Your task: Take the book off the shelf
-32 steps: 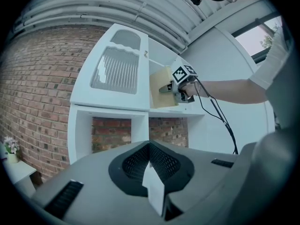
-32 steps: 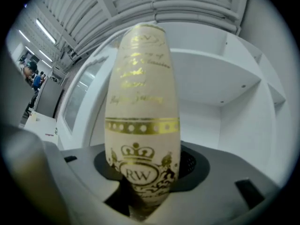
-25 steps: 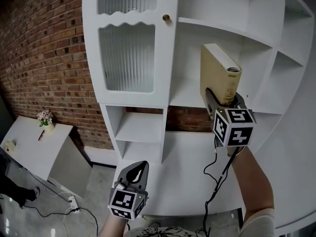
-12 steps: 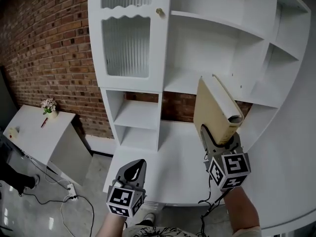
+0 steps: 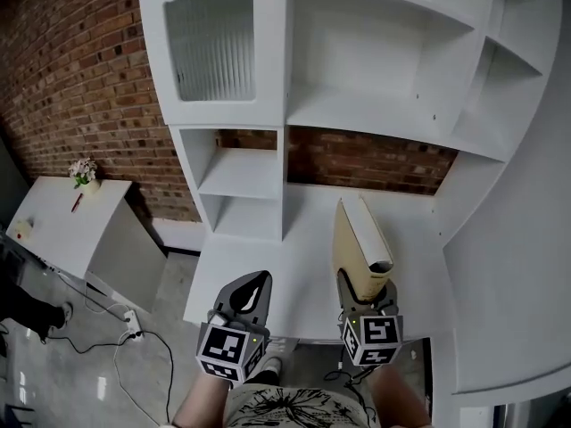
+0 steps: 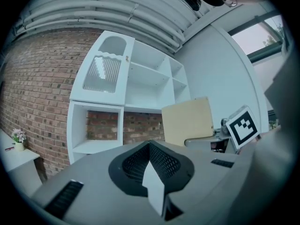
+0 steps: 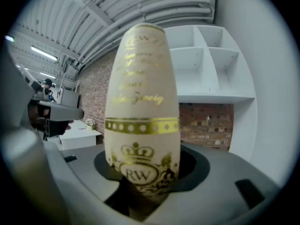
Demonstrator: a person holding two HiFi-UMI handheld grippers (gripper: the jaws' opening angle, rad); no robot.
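A cream book point(image 5: 359, 250) with gold print on its spine point(image 7: 143, 111) stands upright in my right gripper point(image 5: 364, 294), whose jaws are shut on its lower end. It is held over the white desk surface point(image 5: 308, 239), well below and in front of the shelf unit point(image 5: 375, 78). In the left gripper view the book's cover point(image 6: 188, 121) shows to the right. My left gripper point(image 5: 252, 285) hangs low at the left with its jaws shut together and nothing in them.
The white shelf unit has open compartments point(image 5: 236, 185) and a ribbed-glass door point(image 5: 208, 47). Behind it is a brick wall point(image 5: 80, 78). A white side table point(image 5: 67, 226) with a small flower pot point(image 5: 83, 172) stands at the left. Cables lie on the floor point(image 5: 134, 337).
My right gripper has carried the book down and toward me, from shelf height to just above the desk's front edge. The left gripper has barely moved.
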